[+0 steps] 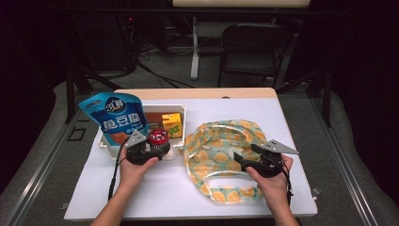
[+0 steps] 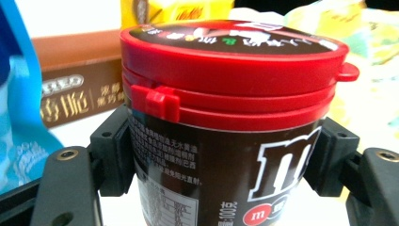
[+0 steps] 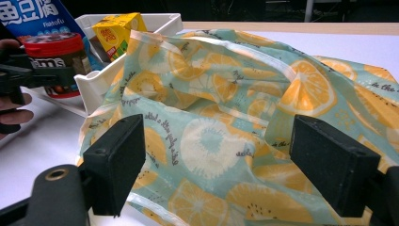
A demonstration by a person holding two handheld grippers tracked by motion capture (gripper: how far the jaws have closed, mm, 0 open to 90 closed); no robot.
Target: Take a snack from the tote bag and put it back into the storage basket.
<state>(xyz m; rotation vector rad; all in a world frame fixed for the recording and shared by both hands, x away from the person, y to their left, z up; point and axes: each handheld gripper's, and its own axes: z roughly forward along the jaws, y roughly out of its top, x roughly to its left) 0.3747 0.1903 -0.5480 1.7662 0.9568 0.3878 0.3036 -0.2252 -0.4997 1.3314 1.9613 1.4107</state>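
While the left gripper is clasping a round candy tub between its two blocky black jaws, the pads are pressing flat against the glossy brown label on either side. Just above the jaws the tub's smooth red plastic lid is sitting closed, with a small hinge tab on its near rim. Beyond the tub, a matte brown carton is lying in the white plastic tray, with a yellow drink box past it and a shiny blue snack pouch leaning off to one side of the jaws.

The right gripper is standing unclenched, its square jaws wide apart and gripping nothing. Soft, crumpled cloth of a tote bag, pale green and printed with orange slices, is bunching up between and beyond those jaws; whether the pads are brushing it I cannot tell. Farther past the bag, the tray's rounded corner is touching the fabric on the white table.
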